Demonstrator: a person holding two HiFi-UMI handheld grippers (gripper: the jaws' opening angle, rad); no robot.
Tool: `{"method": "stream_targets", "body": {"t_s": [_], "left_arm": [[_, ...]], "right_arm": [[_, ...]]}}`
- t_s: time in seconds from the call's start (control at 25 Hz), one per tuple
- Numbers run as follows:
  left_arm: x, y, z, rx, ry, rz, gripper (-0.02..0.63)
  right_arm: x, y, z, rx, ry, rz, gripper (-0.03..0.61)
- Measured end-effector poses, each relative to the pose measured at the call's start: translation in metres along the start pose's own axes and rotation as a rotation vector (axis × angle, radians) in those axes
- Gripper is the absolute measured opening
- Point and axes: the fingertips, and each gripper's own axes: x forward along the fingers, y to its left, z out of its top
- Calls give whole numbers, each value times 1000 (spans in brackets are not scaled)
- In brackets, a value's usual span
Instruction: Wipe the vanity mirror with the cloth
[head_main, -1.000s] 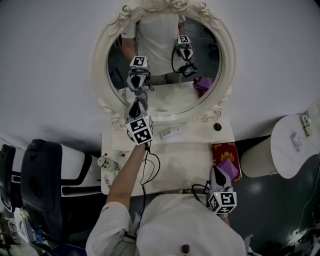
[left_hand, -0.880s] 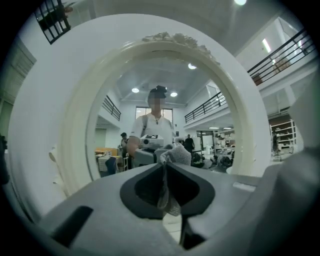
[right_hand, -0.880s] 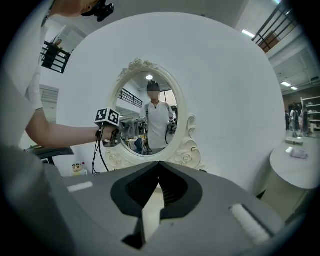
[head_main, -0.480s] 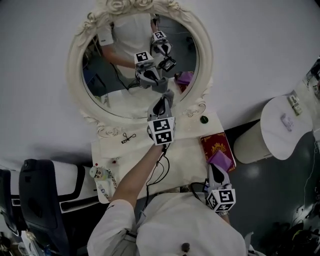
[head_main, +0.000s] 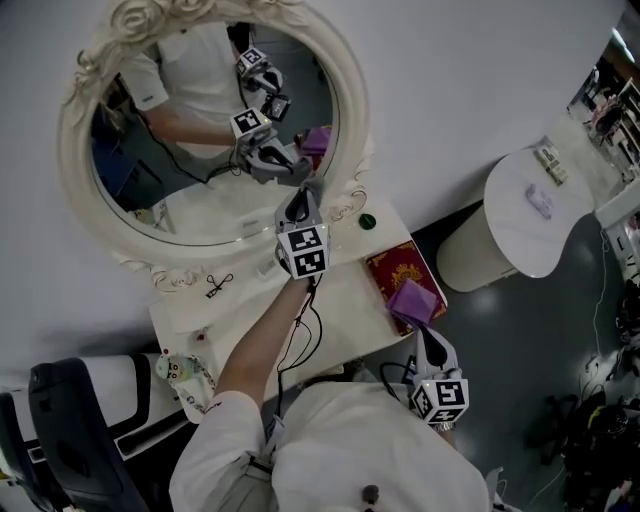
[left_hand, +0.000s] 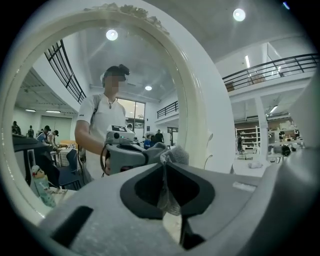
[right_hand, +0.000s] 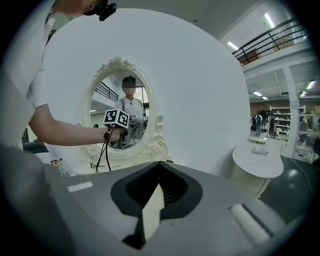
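Observation:
The oval vanity mirror (head_main: 190, 140) in its cream carved frame (head_main: 352, 110) stands at the back of the vanity top (head_main: 340, 300). My left gripper (head_main: 298, 203) is shut on a grey cloth (head_main: 303, 189), which it holds against the glass low down by the right rim. In the left gripper view the cloth (left_hand: 172, 155) bunches between the shut jaws, and its reflection meets it in the mirror (left_hand: 75, 100). My right gripper (head_main: 429, 340) hangs shut and holds nothing near the vanity's front right corner. In the right gripper view that gripper (right_hand: 159, 176) faces the mirror (right_hand: 117, 107) from a distance.
A red box (head_main: 398, 270) with a purple cloth (head_main: 416, 299) on it lies at the vanity's right end. A dark round knob (head_main: 366, 221) sits by the frame. A small figurine (head_main: 180, 370) and a black clip (head_main: 218, 286) lie at the left. A round white table (head_main: 535, 215) stands to the right and a black chair (head_main: 70, 430) to the left.
The left gripper has carried the cloth across the lower glass from the left side to the right rim. My head view has swung, so the mirror sits further left. The right gripper stayed put.

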Motion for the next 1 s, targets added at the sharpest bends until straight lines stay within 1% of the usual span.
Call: {"method": "stream_targets", "body": {"t_s": [0.16, 0.28, 0.4, 0.52, 0.76, 1.0], "left_arm": [[8, 21, -11, -2, 16, 45, 23], [6, 38, -12, -1, 17, 60, 25], [-4, 49, -12, 35, 18, 72, 25], [-18, 70, -14, 34, 19, 110, 25], [-64, 142, -34, -22, 52, 270, 25], [-107, 209, -38, 5, 68, 398, 25]], "right_arm": [[-9, -12, 0, 3, 2, -48, 8], [-5, -13, 3, -8, 5, -39, 8], [2, -4, 2, -26, 12, 7, 8], [11, 9, 5, -45, 7, 62, 8], [27, 29, 7, -63, 9, 150, 8], [40, 61, 8, -97, 18, 260, 8]]}}
